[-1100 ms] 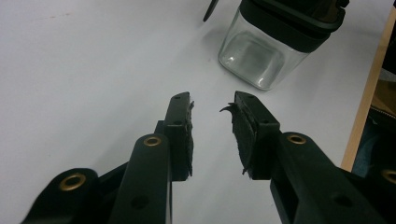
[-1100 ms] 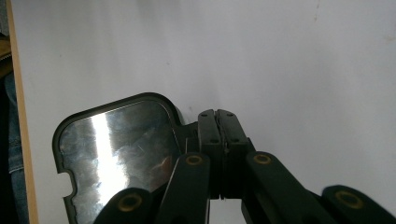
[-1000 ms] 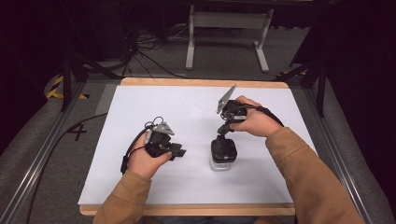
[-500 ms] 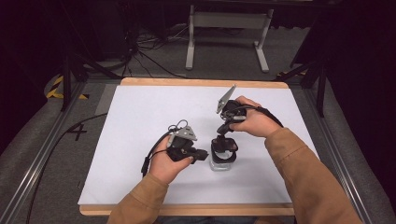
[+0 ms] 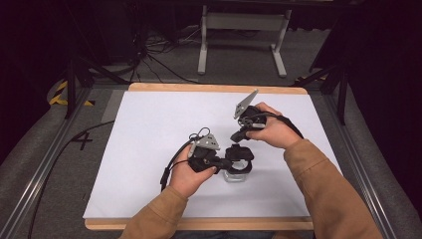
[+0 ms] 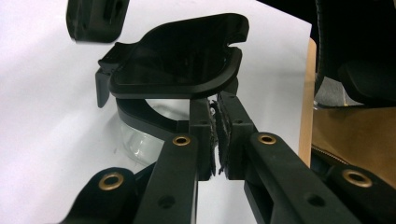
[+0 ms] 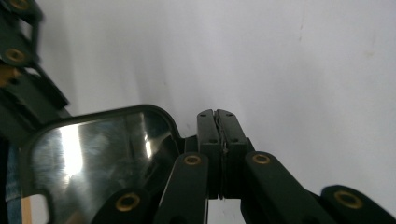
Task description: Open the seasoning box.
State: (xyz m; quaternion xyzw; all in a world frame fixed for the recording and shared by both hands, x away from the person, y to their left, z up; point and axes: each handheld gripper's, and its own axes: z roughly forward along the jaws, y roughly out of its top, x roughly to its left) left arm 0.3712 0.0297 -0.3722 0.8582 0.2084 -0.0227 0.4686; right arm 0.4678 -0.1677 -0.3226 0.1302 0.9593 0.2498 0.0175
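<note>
In the left gripper view, a clear container point(image 6: 140, 140) sits under the black lid point(image 6: 177, 60).

Both tongs point(image 6: 218, 135) point(image 7: 223, 140) closed, near together

Both forearms wear tan-brown sleeves, the left sleeve point(image 5: 154, 219) and the right sleeve point(image 5: 333, 191), each ending at the wrist in a plain cuff. The left gripper point(image 5: 225, 163) is black, with a small grey three-cornered plate point(image 5: 207, 142) on top and a black cable point(image 5: 171, 164) looping off its left side. The right gripper point(image 5: 238, 135) is black too, with its own grey plate point(image 5: 246, 102) and a black strap across the back of the hand. In the gripper views, each tool's two black jaws are flat linked bars joined by brass-coloured rivets, with small round holes, and dark, slightly frayed pads point(image 6: 219, 126) on their inner faces.
</note>
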